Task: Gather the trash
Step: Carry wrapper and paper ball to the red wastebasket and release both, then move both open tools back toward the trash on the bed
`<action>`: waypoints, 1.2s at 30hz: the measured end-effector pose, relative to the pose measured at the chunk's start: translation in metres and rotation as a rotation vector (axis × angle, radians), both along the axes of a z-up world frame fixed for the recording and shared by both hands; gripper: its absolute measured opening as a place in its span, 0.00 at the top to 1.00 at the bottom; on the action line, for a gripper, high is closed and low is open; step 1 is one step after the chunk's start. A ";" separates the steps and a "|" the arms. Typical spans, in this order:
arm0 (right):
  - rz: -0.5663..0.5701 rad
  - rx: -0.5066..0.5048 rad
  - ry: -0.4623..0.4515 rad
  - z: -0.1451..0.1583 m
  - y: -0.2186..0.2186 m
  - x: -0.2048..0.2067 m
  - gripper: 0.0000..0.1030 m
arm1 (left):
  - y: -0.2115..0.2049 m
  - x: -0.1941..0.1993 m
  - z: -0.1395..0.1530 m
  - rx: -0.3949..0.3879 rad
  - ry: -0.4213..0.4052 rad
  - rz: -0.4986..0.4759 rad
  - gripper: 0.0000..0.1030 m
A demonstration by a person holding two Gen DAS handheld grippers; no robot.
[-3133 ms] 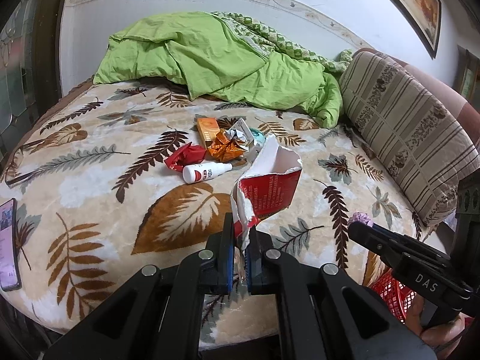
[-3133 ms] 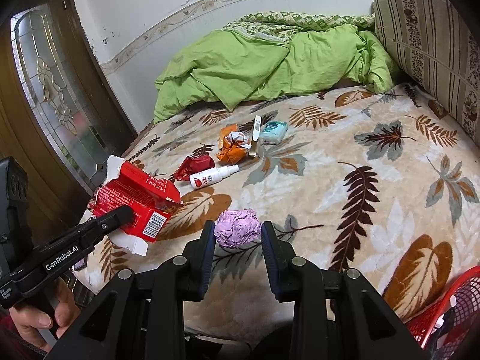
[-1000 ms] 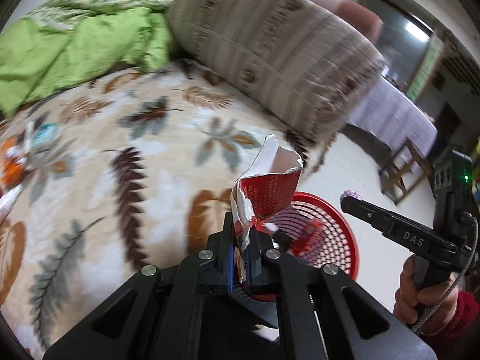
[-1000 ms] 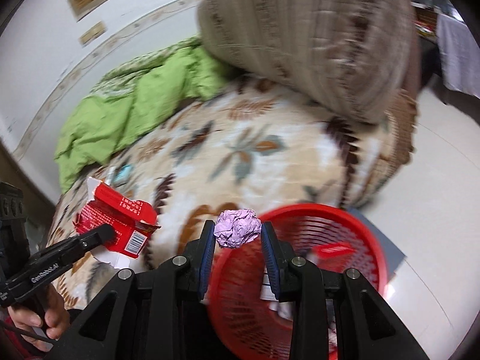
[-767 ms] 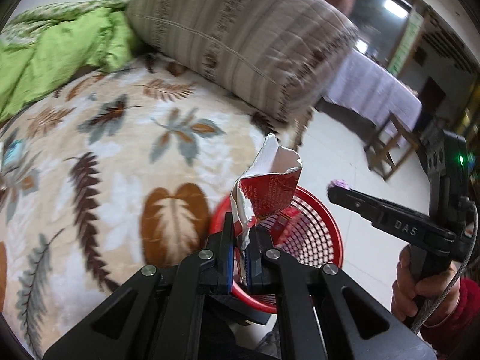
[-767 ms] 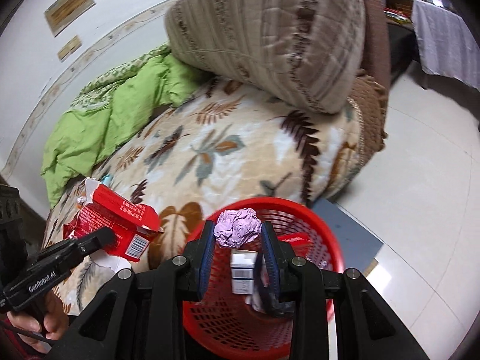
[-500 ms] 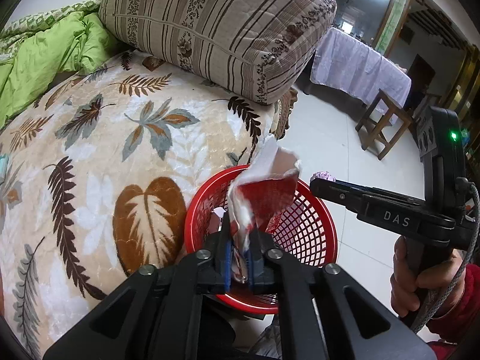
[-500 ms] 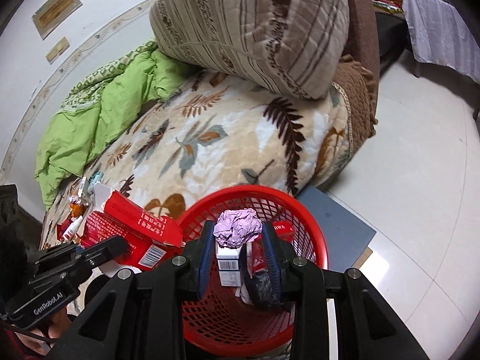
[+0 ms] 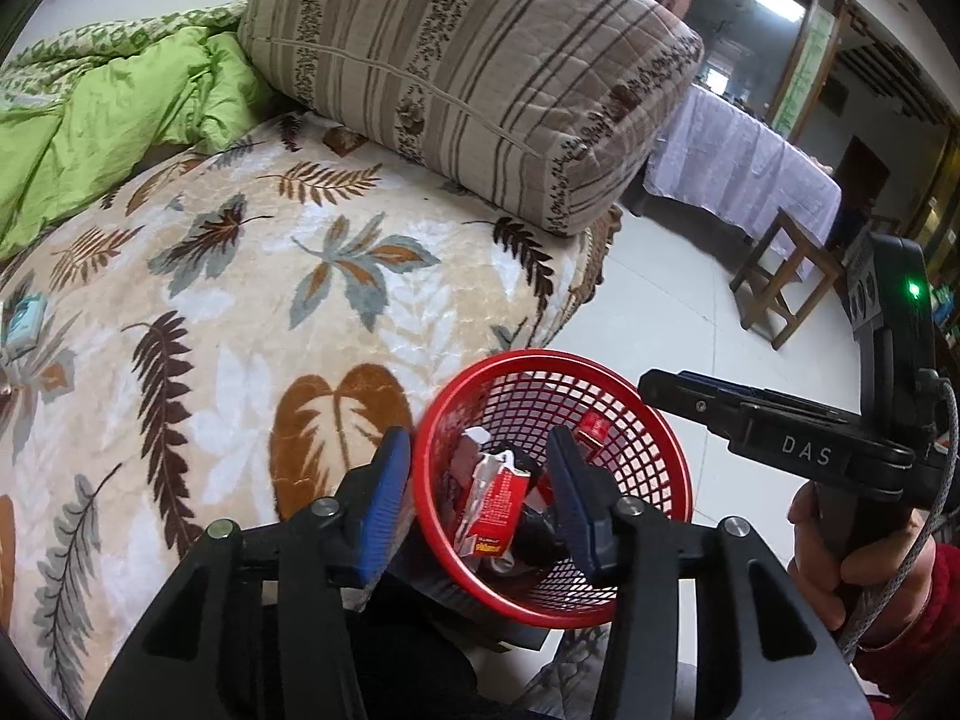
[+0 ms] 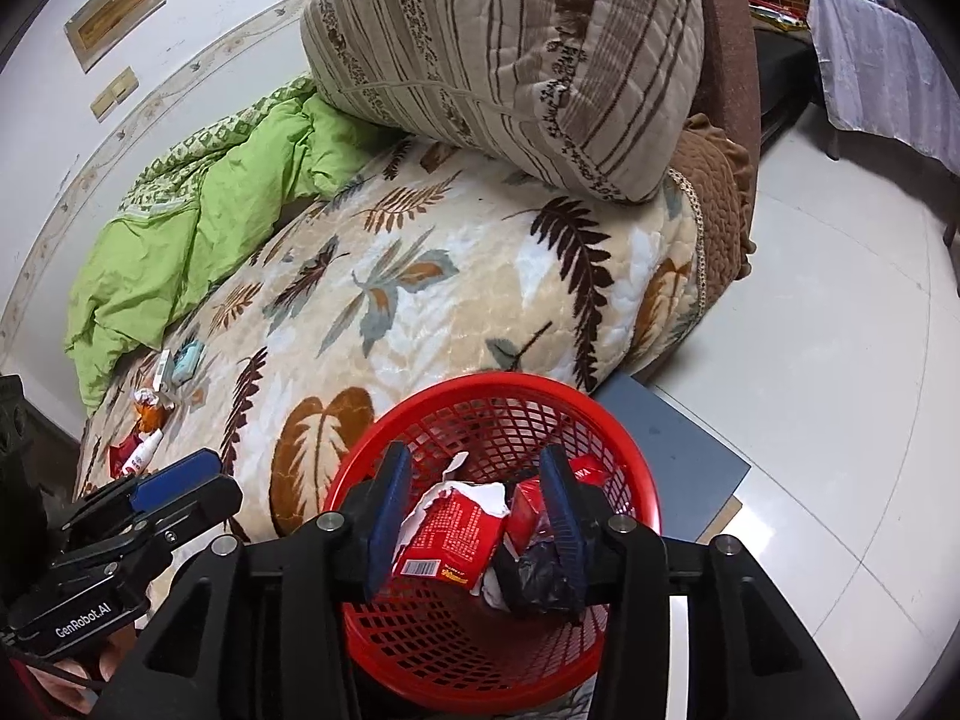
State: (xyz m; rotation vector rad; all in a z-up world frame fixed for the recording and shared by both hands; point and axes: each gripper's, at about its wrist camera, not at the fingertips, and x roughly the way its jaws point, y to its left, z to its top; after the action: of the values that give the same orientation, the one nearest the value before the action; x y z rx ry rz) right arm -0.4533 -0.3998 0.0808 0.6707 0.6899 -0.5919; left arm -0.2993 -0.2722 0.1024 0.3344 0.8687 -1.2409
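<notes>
A red mesh basket stands on the floor beside the bed. A torn red carton lies inside it with a black wrapper and other scraps. My left gripper is open and empty above the basket. My right gripper is also open and empty above it. The purple paper ball is not visible. More trash lies far off on the leaf-print blanket.
A big striped pillow and a green quilt lie on the bed. A grey mat sits under the basket on white floor tiles. A wooden stool and a cloth-covered table stand further off.
Both grippers swung from the bed to over the basket and opened. The red carton and the purple paper ball have left the jaws; the carton now lies in the basket.
</notes>
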 end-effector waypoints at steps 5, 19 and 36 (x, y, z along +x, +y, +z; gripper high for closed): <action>0.027 -0.015 0.014 0.000 0.006 0.011 0.52 | 0.009 0.009 0.001 -0.004 0.002 0.039 0.55; 0.079 -0.162 0.091 0.010 0.038 0.050 0.52 | 0.049 0.045 0.009 -0.031 -0.038 0.180 0.49; 0.127 -0.224 0.113 0.019 0.061 0.085 0.48 | 0.085 0.076 0.011 -0.059 -0.022 0.288 0.48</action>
State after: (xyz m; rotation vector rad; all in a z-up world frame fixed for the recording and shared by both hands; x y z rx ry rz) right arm -0.3679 -0.3383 0.0996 0.3845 0.7533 -0.5825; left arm -0.2231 -0.1867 0.1136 0.1681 0.8280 -0.9914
